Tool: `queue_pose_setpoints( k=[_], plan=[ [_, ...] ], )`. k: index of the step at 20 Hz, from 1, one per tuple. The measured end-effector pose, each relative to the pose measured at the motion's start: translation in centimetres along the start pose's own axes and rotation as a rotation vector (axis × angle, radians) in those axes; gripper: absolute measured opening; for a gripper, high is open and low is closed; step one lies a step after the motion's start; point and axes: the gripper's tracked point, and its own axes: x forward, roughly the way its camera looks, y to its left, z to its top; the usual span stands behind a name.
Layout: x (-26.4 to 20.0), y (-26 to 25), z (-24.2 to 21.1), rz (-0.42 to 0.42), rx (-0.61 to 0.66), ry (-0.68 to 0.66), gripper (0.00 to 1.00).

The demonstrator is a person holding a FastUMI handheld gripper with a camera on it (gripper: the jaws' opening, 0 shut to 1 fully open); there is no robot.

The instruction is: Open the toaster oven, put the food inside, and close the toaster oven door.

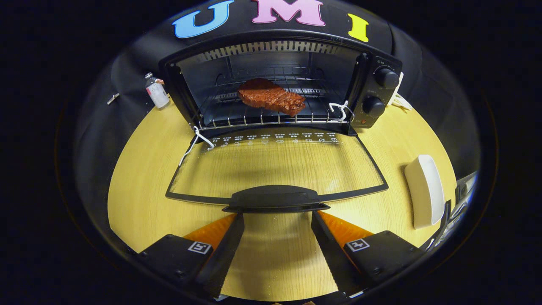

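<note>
Bottle (156, 91) stands at far left of table (139, 186), just beside oven (279, 84). Oven open, door (275, 165) folded flat w/ handle (275, 198) toward gripper (277, 218). Steak (271, 96) on rack (271, 118) inside. Gripper fingers spread, empty, tips just short of handle. Two knobs (386, 77) on oven's right. White dish (424, 190) far right.

The tool (277, 216) is level, its fingers (228, 237) spread wide apart (nothing held between them).
</note>
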Motion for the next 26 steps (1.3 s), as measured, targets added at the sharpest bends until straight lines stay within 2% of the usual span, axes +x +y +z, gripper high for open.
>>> queue_pose_setpoints(
  k=[9,18,26],
  plan=[
    [-3.9,1.1,3.0,0.079,0.007,-0.109,0.99],
    [-4.7,0.5,14.0,0.082,0.032,-0.311,0.99],
    [-8.4,0.0,17.4,0.142,0.044,-0.421,0.99]
  ],
)
